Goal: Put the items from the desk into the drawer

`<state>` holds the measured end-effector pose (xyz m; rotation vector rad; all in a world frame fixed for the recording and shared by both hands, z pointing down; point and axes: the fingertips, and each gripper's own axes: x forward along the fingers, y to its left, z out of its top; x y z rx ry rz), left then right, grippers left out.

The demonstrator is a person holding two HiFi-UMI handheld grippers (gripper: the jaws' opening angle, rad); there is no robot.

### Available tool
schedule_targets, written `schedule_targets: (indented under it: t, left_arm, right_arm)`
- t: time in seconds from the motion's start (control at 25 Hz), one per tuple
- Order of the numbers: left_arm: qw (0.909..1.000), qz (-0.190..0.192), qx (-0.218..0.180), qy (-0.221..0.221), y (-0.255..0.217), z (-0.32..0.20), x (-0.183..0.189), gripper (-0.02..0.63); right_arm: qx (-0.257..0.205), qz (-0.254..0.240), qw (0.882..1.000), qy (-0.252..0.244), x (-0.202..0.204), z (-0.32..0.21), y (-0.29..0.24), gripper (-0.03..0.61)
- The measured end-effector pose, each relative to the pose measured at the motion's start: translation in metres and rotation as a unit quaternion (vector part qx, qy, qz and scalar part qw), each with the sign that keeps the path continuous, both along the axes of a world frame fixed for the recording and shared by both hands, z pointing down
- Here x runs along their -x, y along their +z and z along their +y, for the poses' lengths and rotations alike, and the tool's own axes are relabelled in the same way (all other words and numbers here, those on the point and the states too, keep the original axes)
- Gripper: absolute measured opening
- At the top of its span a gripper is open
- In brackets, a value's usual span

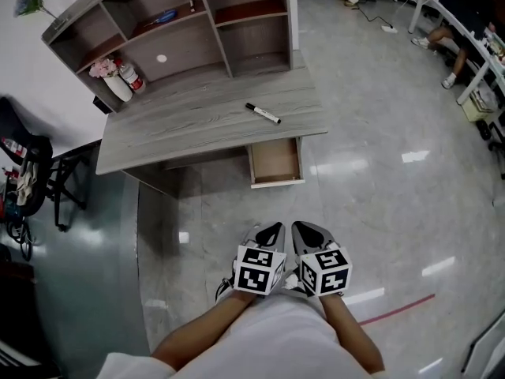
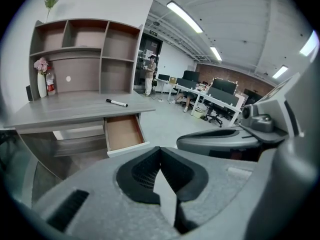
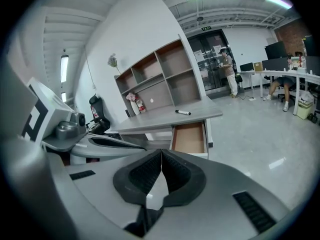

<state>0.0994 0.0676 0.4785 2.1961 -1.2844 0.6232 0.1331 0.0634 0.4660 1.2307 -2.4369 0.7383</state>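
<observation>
Drawer (image 1: 276, 163) rear under desk (image 1: 197, 129); prob. marker (image 1: 263, 114) atop.

Grey left claw (image 1: 272, 229), grey right claw (image 1: 304, 227), 2 marker cubes (image 1: 259, 268), white shirt (image 1: 268, 339)

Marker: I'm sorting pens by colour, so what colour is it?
White marker with black ends, clearest in the head view.

Both grippers held low, side by side, in front of us.
Our left gripper (image 1: 272, 231) and right gripper (image 1: 306, 231) nearly touch, each with its jaws pressed together on nothing; our bare forearms (image 1: 197, 334) angle inward toward them.
</observation>
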Motion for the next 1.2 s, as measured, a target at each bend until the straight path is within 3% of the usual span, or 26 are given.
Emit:
schedule_targets:
  t: [0.68,1.2]
  left_arm:
    - [0.9982,0.054,0.022,0.013,0.005,-0.156,0.069,0.002]
    - [0.9949,0.096,0.033,-0.002,0.003,-0.225,0.117,0.002]
  right_arm:
    - [0.004,0.072,0.997,-0.026,0.083,-0.144,0.003,0.003]
    - [-0.015,0.152,0.988,-0.02,0.111,-0.229,-0.002,0.003]
